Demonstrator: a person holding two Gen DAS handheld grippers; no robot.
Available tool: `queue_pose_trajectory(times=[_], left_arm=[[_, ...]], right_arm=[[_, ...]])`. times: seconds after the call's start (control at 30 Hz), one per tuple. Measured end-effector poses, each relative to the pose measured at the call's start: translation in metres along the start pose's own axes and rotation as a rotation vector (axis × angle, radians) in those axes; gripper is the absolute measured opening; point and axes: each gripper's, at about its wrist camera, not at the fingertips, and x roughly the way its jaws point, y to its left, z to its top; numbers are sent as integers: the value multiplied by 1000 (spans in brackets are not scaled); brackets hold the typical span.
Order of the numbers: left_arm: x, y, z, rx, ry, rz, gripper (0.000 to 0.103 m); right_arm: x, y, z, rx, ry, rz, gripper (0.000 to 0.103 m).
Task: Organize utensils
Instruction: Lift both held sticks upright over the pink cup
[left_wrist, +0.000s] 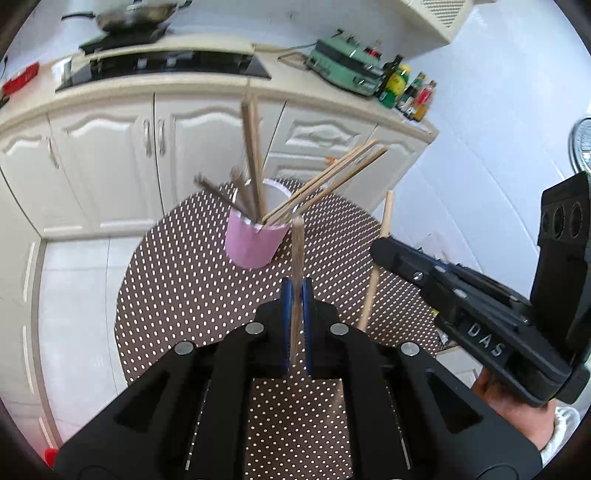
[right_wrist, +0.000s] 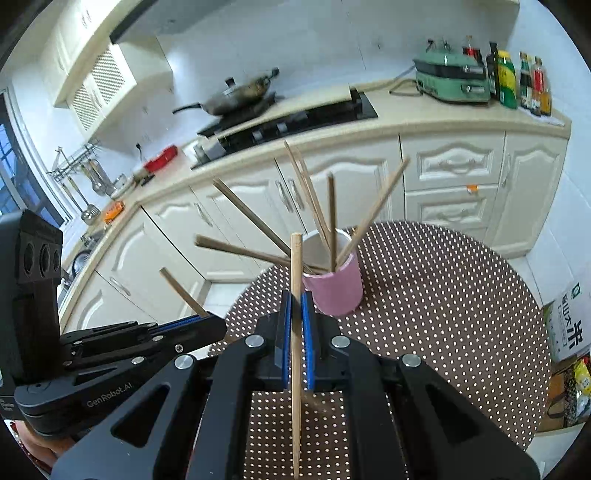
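Pink cup (left_wrist: 251, 242) sits on dotted round surface (left_wrist: 177, 295), several chopsticks (left_wrist: 325, 181) leaning out of it. Left tool (left_wrist: 296, 295) clenched on one wooden chopstick (left_wrist: 297, 251); right tool (right_wrist: 296, 306) clenched on another chopstick (right_wrist: 295, 332), both held near the cup.

the left wrist camera is sitting just behind the left gripper (left_wrist: 296, 291), looking down at a slant over the round polka-dot table (left_wrist: 177, 280) toward the cabinets. the right wrist camera is looking the same way from behind the right gripper (right_wrist: 296, 302). both are sitting close above the table, sharing the pink cup (left_wrist: 253, 240) (right_wrist: 334, 291), the stove counter (left_wrist: 207, 86) (right_wrist: 406, 118) and each other's gripper.
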Motion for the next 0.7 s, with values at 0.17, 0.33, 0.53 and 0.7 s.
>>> queue_pose_trajectory(times=[0.17,0.33,0.53,0.7], left_arm=[[-33,-17,14,30,-66,-4,6],[-54,-23,31,40,-135,10,6],[-66,-24,53,24,-200,36,6],[-64,-21,71,5,-232,56,6]], right_arm=[[-16,10,9,-39,-57,-13,5],[-31,13,27,-81,-124,-32,5],[-39,7,51,-104,-206,-44,5],[-36,-1,74,-105,-262,-23,5]])
